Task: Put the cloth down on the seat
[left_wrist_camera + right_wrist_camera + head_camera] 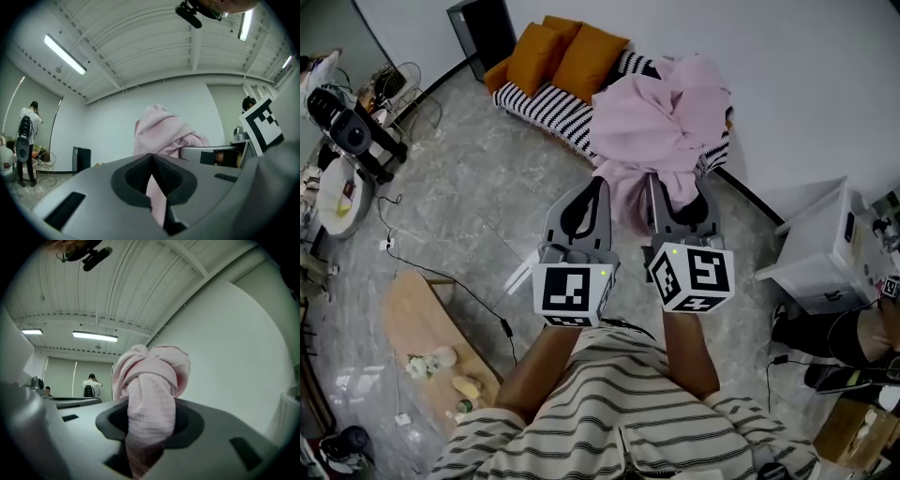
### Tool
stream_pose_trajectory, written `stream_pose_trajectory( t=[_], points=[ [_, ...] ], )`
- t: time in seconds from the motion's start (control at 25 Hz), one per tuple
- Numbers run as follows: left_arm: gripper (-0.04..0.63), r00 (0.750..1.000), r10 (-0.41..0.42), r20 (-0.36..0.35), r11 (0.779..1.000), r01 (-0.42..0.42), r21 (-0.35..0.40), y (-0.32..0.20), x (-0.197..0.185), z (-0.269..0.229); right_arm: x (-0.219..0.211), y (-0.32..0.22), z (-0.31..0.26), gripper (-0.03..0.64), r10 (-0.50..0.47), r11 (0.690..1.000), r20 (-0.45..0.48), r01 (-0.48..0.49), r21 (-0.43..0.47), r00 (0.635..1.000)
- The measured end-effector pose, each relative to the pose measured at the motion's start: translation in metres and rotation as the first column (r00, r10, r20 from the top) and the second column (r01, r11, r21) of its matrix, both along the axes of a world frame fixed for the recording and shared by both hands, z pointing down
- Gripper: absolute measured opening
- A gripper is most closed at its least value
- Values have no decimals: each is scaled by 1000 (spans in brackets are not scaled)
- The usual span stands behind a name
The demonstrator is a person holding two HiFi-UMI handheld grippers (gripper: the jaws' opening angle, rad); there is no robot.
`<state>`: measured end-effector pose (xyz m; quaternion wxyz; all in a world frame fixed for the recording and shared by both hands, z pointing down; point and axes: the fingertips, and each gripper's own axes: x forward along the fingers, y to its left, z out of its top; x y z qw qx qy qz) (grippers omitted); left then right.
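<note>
Gripping the pink cloth (661, 112) aloft together, left tongs (598, 187) pinch a thin fold, right tongs (664, 192) clamp a thick bunch; the striped seat (553, 105) lies ahead, seemingly below, slightly leftward.

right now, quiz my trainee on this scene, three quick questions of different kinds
1. True or false: the pink cloth already lies on the striped seat.
2. What are the left gripper and the right gripper shut on? A: nothing. B: the cloth. C: a cushion.
3. Fill in: the cushions on the seat are ____ in colour.

Key: 1 false, it is held up in the air. 2 B. 3 orange.
</note>
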<state>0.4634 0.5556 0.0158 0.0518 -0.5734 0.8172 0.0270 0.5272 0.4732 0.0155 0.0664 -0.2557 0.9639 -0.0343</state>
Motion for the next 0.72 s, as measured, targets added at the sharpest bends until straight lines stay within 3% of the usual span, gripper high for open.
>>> stream_pose_trajectory(
  t=[0.24, 0.4, 0.72],
  points=[
    [5, 1000, -10, -24, 1000, 10, -10, -10, -21, 12, -22, -12, 16, 176, -8, 999, -20, 7, -38, 1000],
    [5, 999, 23, -46, 1000, -24, -14, -38, -59, 14, -61, -36, 18, 176, 1, 998, -38, -3, -56, 999],
    [5, 996, 76, -47, 997, -76, 17, -80, -113, 19, -110, -71, 18, 176, 50, 998, -20, -51, -29, 999]
  ],
)
